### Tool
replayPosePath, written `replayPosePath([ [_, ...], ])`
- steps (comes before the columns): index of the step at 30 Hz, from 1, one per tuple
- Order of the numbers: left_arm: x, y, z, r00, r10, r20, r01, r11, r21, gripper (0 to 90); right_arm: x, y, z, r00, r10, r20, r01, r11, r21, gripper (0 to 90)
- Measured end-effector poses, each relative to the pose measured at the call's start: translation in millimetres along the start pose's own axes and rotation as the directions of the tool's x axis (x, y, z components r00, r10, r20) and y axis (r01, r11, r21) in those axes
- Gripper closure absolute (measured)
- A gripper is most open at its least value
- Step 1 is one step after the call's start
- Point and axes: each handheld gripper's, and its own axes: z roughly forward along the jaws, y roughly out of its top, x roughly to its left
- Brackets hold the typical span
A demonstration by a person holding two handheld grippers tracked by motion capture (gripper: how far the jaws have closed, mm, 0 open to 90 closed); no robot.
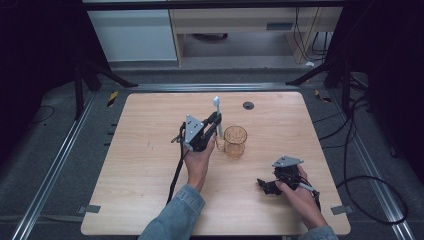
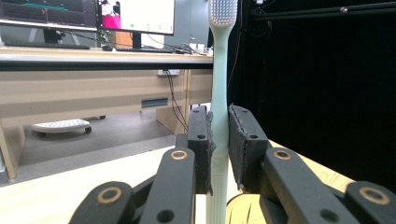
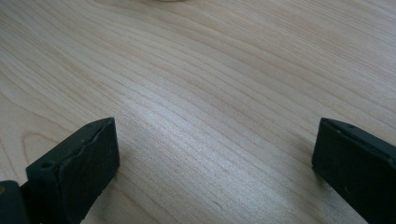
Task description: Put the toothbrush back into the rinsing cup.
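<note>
On the wooden surface (image 1: 150, 165), everything is being placed here against the amber glass cup (image 1: 235, 141) standing near the middle. Just left of that cup, the left claw (image 1: 216, 120) is hovering in the person's left hand (image 1: 199, 162), its jaws clamping the handle of a pale toothbrush (image 1: 217, 116). The toothbrush is standing upright, its bristle head rising above the claw and its lower end reaching down just beside the cup's left rim; whether it is touching the glass cannot be told. In the left gripper view the toothbrush (image 2: 218, 93) is running straight up between the two black pads, with the bristles at the top edge and the cup's rim peeking out below. Monitors are glowing on a desk (image 2: 93, 56) behind, but no writing on them can be read, and no brand is showing on the toothbrush or cup.

Right of the cup and nearer the person, the right claw (image 1: 264, 185) is resting low on the surface in the right hand (image 1: 300, 195). Its jaws are standing wide apart in the right gripper view, with bare wood grain between them.
</note>
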Motion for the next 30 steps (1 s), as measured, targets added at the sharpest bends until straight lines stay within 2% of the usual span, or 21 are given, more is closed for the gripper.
replayPosePath([
  [21, 3.1, -27.8, 1.5, 0.9998, -0.011, -0.016, 0.012, 0.9990, 0.043, 78.6, 0.2, 0.0, 0.1, 1.0000, -0.006, -0.004, 0.006, 1.000, -0.001, 1.1],
  [30, 2.8, -33.9, -0.4, 0.9997, -0.013, -0.022, 0.014, 0.9986, 0.051, 78.5, 0.3, 0.0, 0.1, 1.0000, -0.006, -0.007, 0.006, 1.000, -0.002, 1.1],
])
